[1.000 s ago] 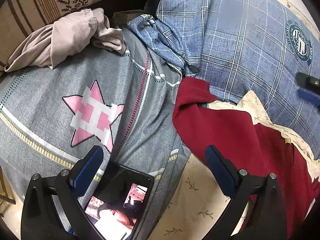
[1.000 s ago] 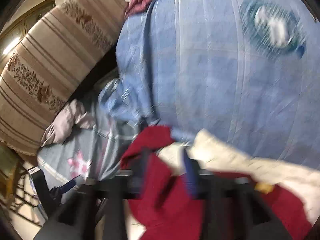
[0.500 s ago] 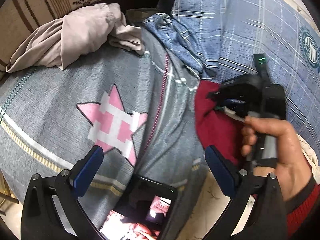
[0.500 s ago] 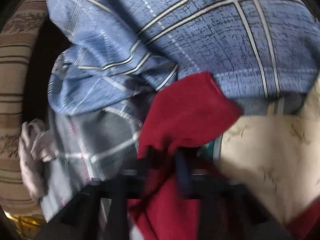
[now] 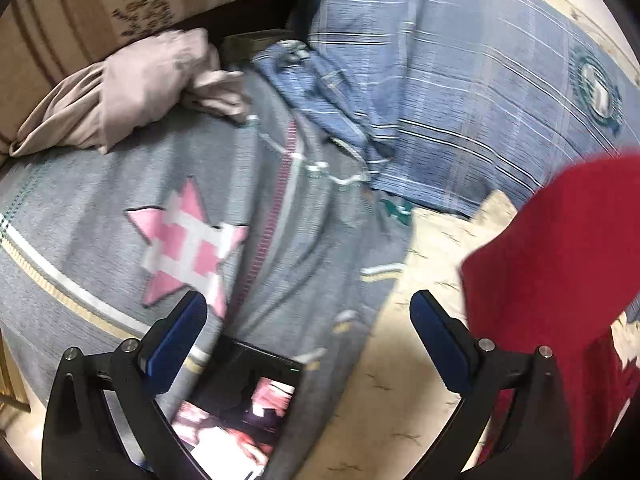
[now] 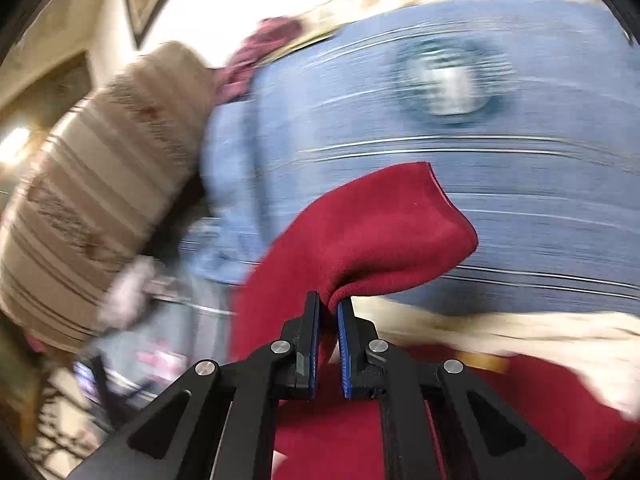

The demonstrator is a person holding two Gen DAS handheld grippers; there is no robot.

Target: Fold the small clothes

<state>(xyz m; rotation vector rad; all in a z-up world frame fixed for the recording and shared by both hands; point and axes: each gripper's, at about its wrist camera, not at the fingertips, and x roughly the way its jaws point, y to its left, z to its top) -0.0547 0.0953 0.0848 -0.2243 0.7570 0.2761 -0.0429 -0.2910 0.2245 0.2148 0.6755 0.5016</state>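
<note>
The right claw (image 6: 329, 309) is clenched on 1 folded corner of the dark red fleece garment (image 6: 372, 232), lifted over the bed's blue checked cover (image 6: 520, 184), tip pointing up-right; left claw (image 5: 308, 312) released.

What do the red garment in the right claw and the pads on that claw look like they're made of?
Red garment: likely fleece, since it has a matte, fuzzy nap and bunches softly where it is pinched. Right claw: its pads look like blue ribbed rubber or foam on black, probably plastic fingers; I can't tell which.

Phone (image 5: 240, 408) (screen lit), striped cushion (image 5: 100, 4).
</note>
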